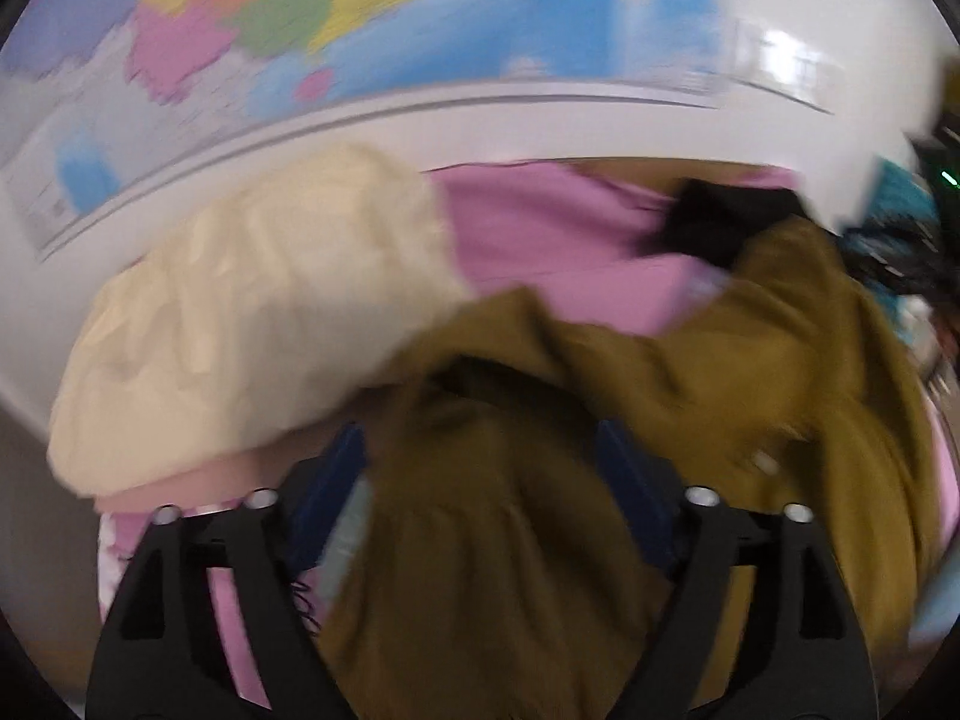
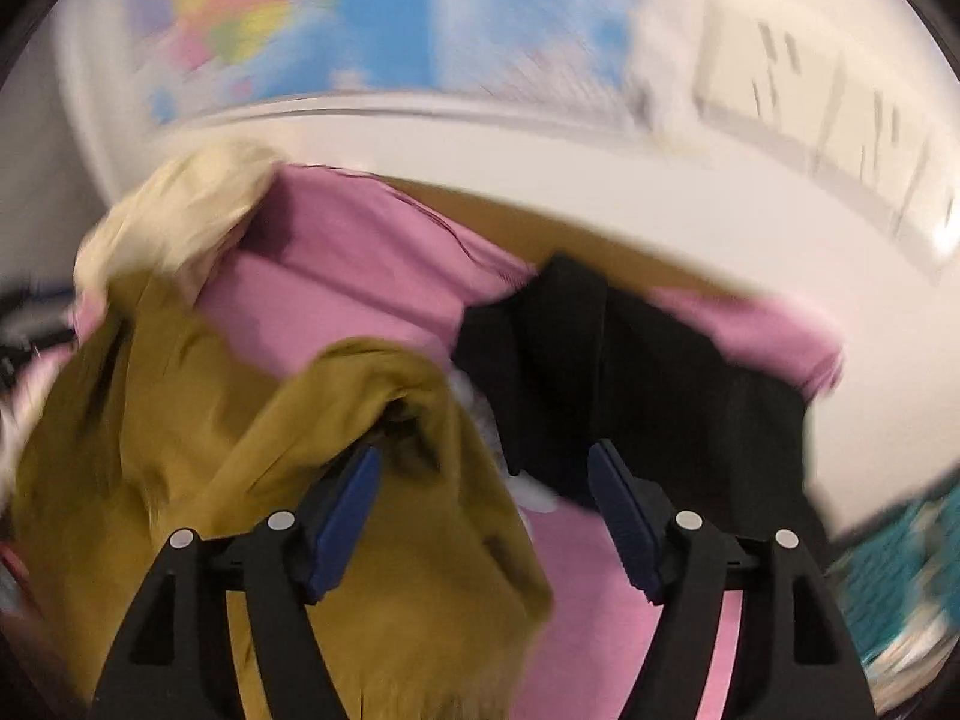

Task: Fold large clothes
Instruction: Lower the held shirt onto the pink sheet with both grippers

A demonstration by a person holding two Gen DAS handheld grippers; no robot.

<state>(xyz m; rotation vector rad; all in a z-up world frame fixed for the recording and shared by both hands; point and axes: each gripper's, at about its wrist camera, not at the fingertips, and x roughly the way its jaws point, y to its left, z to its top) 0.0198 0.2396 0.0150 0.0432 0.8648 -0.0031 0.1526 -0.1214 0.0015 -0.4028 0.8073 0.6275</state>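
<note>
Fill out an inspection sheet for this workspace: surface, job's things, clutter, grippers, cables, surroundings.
Surface: pink sheet covers it; a tan strip shows at its far edge.
Job's things: olive-brown garment lies crumpled in front; cream garment bunched at far left; black garment at far right.
Clutter: teal patterned item at the right edge, too blurred to identify.
Grippers: left gripper open, olive cloth lying between its fingers; right gripper open, its left finger against an olive fold.
Cables: nothing seen.
Surroundings: white wall with a coloured map behind; pictures motion-blurred.
</note>
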